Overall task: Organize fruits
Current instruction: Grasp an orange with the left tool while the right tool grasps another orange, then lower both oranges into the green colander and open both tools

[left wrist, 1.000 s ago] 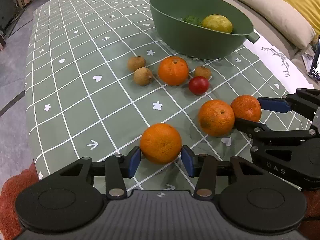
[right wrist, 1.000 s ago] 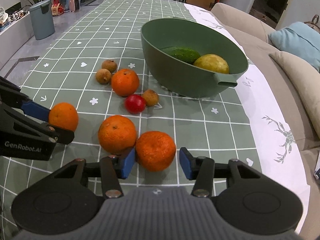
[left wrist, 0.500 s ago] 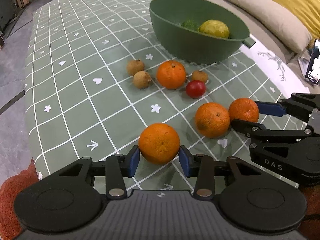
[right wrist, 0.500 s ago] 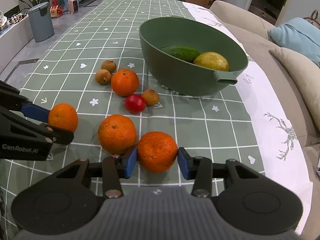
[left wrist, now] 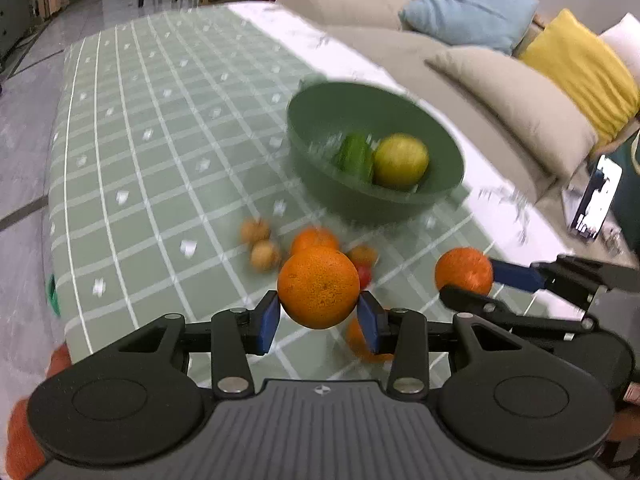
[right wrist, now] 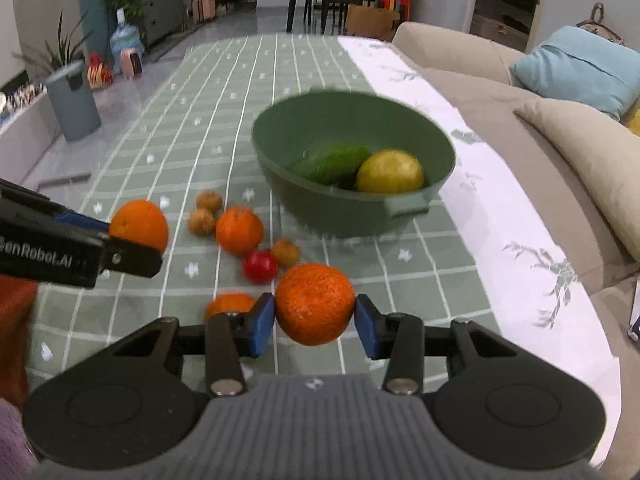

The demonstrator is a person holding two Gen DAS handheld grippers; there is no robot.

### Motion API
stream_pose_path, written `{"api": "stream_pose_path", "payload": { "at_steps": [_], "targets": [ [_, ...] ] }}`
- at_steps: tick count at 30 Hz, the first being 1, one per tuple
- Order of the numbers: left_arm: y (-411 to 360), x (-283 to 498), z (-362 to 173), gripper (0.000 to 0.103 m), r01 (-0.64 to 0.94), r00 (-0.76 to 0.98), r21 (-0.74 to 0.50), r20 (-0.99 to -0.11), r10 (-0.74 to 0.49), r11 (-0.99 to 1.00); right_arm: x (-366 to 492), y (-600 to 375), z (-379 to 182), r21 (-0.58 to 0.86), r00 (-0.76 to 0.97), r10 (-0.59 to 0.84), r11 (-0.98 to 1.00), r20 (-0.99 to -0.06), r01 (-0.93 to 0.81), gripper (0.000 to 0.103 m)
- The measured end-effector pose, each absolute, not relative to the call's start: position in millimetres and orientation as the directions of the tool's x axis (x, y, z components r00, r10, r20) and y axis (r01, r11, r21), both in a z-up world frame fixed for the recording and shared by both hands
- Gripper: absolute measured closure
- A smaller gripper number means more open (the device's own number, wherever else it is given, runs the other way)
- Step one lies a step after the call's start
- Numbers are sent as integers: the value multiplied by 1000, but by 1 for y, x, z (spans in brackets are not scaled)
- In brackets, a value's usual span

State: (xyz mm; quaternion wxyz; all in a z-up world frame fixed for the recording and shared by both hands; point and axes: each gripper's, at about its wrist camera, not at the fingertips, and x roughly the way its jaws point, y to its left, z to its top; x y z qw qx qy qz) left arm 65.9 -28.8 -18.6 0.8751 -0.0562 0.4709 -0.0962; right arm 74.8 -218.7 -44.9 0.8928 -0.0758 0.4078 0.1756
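Observation:
My left gripper is shut on an orange and holds it above the table. My right gripper is shut on another orange, also lifted; it shows in the left wrist view. The green bowl ahead holds a cucumber and a yellow-green fruit. On the cloth lie two more oranges, a red tomato and three small brown fruits.
The table has a green checked cloth. A beige sofa with blue and yellow cushions runs along the right side. A phone lies on the sofa edge. A grey bin stands on the floor at left.
Both grippers closed on their oranges and lifted them off the cloth. Both views rose and now look down into the bowl from higher up.

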Motion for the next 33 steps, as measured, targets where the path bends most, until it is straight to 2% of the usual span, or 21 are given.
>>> {"api": "stream_pose_path", "payload": {
  "at_steps": [6,12,22,33],
  "targets": [
    [-41,98,5,56,138,573,-178,-788,-225,974,97,-223,-18,12,652,275,926,-706,-378,63],
    [-50,134,10,56,147,550,-186,-801,-236,972,132,-225,-6,17,652,294,918,-699,-396,63],
    [-67,183,-9,56,167,396,-318,-845,-359,933,203,-233,-27,36,493,304,876,-815,-480,63],
    [-83,210,-35,55,121,270,-341,-892,-362,932,230,-228,-53,48,383,315,822,-869,-568,63]
  ]
}}
